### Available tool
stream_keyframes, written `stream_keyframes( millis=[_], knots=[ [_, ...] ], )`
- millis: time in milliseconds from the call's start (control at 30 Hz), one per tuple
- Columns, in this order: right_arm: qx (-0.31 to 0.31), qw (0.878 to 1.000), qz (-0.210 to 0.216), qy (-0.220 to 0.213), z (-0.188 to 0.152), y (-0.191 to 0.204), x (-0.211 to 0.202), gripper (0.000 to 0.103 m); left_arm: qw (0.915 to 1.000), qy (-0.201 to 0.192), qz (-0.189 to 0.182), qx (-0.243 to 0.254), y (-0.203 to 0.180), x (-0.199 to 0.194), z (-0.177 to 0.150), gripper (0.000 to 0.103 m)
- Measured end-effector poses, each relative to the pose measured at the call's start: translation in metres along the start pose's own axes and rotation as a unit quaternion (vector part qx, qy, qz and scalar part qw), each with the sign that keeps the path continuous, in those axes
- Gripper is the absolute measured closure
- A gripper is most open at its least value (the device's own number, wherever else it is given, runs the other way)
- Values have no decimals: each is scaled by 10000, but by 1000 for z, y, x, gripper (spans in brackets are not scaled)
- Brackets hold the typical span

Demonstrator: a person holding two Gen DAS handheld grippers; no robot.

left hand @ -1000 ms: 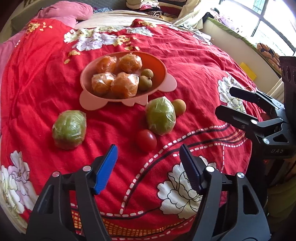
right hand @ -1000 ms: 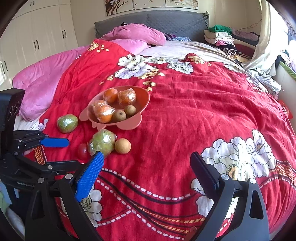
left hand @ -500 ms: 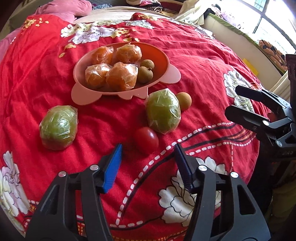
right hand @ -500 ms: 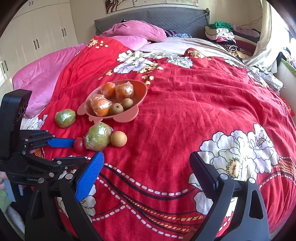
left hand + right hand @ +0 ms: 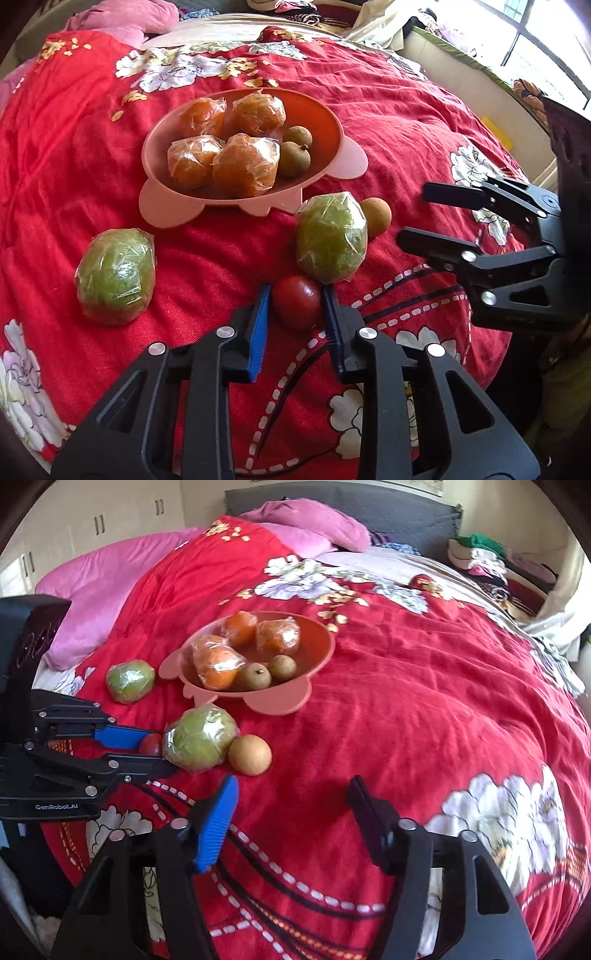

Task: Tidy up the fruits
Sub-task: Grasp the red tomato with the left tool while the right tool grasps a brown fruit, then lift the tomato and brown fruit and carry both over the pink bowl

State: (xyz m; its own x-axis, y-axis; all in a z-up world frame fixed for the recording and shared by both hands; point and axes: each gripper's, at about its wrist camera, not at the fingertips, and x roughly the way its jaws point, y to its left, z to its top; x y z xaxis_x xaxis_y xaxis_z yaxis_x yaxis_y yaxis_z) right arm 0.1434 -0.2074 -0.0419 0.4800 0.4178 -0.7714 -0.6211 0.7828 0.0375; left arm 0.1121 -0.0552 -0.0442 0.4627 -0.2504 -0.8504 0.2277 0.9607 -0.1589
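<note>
A small red tomato (image 5: 295, 301) lies on the red quilt, and my left gripper (image 5: 295, 295) is shut on it, a pad against each side. A plastic-wrapped green fruit (image 5: 331, 236) touches it just beyond, with a round brown fruit (image 5: 376, 216) beside that. Another wrapped green fruit (image 5: 114, 275) lies apart to the left. The pink bowl (image 5: 166, 210) holds several wrapped oranges (image 5: 243, 164) and two small brown fruits (image 5: 295, 155). My right gripper (image 5: 291, 790) hovers just short of the brown fruit (image 5: 250, 755), its jaws closing with nothing between them.
The red flowered quilt (image 5: 406, 709) covers the bed. Pink pillows (image 5: 110, 579) and a grey headboard (image 5: 369, 506) are at the far end, piled clothes (image 5: 487, 561) at the far right. A window sill (image 5: 472, 74) runs along the bed's right side.
My left gripper moved forward over the tomato and closed on it. My right gripper came lower and nearer the brown fruit, and its jaws narrowed.
</note>
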Motion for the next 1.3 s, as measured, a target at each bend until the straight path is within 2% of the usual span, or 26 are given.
stream_keyframes(
  millis=[200, 367, 467, 800, 1300],
  knots=[
    [-350, 9993, 150, 59, 12, 10, 13, 56, 9999, -6, -112, -71, 4, -4, -2, 84],
    [-589, 9974, 402, 135, 20, 14, 25, 70, 9997, -23, -178, -172, 9, -8, -3, 84],
    [-491, 9969, 593, 166, 22, 12, 31, 78, 9996, -53, -179, -205, 11, -11, -2, 84],
    [36, 9965, 799, -228, 22, -2, 2, 78, 9989, -281, -240, -276, 16, -29, 9, 84],
    [235, 9954, 722, -584, 48, -13, -13, 78, 9969, -619, -59, -493, 44, -45, 47, 84]
  ],
)
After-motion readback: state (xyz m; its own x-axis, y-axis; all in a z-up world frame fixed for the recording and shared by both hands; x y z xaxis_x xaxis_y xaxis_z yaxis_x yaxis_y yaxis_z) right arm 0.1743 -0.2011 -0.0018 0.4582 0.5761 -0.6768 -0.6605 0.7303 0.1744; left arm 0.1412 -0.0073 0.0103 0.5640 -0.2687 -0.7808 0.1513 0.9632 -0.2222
